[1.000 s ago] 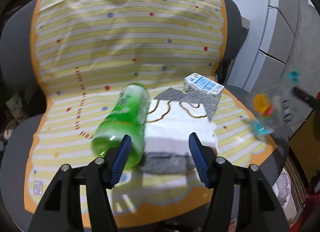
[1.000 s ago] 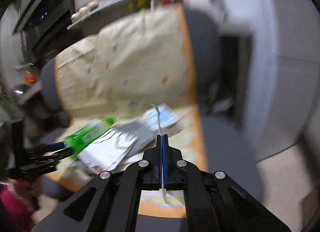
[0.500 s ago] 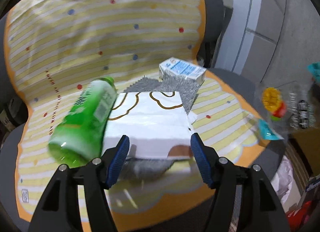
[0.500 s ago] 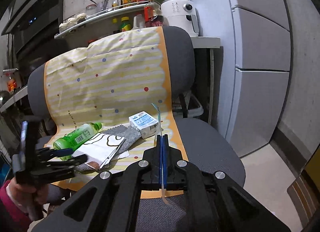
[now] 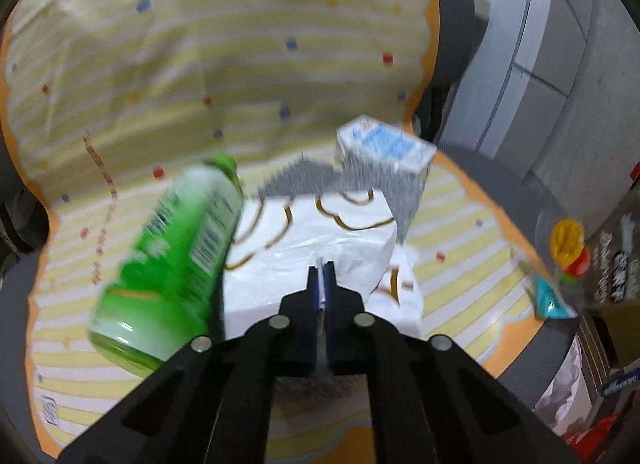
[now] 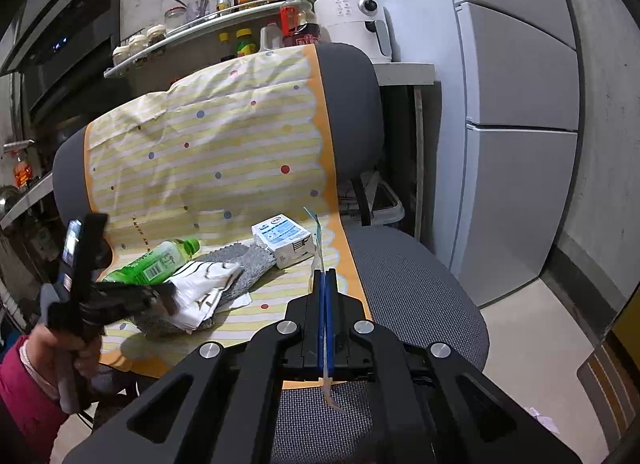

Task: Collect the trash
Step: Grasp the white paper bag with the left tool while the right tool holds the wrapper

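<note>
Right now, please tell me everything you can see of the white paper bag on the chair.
The white paper bag looks like thin, crinkled paper or plastic film with brown curved line drawings. It lies flat on a grey cloth on the striped yellow chair cover. The green bottle lies along its left side, and the small blue and white carton sits behind it. The left gripper has its fingers shut on the bag's near edge. A corner is folded over.

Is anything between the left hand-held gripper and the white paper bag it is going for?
No. The left hand-held gripper is already shut on the white paper bag; the green bottle lies beside it, not in between.
</note>
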Demonstrator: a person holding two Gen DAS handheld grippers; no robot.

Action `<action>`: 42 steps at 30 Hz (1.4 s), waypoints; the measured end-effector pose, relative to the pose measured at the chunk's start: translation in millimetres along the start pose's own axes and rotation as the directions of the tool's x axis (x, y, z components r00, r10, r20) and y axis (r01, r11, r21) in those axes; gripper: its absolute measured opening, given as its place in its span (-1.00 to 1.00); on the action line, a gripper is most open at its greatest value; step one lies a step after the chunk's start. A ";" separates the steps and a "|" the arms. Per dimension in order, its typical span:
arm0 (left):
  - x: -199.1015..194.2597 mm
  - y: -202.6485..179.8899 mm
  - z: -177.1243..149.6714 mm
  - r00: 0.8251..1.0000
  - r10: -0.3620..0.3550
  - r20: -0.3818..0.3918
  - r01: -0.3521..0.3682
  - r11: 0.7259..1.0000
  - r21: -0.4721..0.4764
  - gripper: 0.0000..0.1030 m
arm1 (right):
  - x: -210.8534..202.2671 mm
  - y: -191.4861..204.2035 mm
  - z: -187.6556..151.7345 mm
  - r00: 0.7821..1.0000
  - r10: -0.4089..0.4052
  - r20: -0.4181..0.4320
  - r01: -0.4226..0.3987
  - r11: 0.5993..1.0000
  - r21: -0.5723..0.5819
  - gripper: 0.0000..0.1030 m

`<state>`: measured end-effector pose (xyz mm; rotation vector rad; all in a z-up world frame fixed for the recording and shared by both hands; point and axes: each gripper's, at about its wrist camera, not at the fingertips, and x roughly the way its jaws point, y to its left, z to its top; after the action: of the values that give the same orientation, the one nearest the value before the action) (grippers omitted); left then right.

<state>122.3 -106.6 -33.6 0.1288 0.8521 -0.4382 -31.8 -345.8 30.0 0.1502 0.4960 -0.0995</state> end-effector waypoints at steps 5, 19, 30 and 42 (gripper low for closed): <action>-37.7 1.9 11.4 0.993 -0.058 0.101 0.060 0.998 -0.022 -1.00 | -2.7 -3.8 -2.1 1.000 -0.004 -0.008 0.004 1.000 0.014 -0.98; 27.4 -52.2 -20.3 0.996 0.046 -0.070 -0.032 0.983 0.182 0.16 | -6.2 -11.4 -6.7 1.000 -0.003 -0.027 0.003 1.000 0.021 -0.98; 45.3 -53.6 -27.6 0.988 0.129 -0.079 -0.107 0.967 0.233 0.20 | -3.8 -12.6 -6.2 1.000 0.003 -0.022 -0.003 1.000 0.021 -0.98; -7.3 -1.5 -6.0 0.997 -0.032 0.063 0.034 0.999 -0.022 -0.70 | -2.1 -11.5 -6.9 1.000 0.002 -0.028 -0.001 1.000 0.016 -0.96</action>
<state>113.2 -103.9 -31.9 0.0792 0.7980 -0.4612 -38.4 -355.7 23.6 0.1681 0.5230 -0.1001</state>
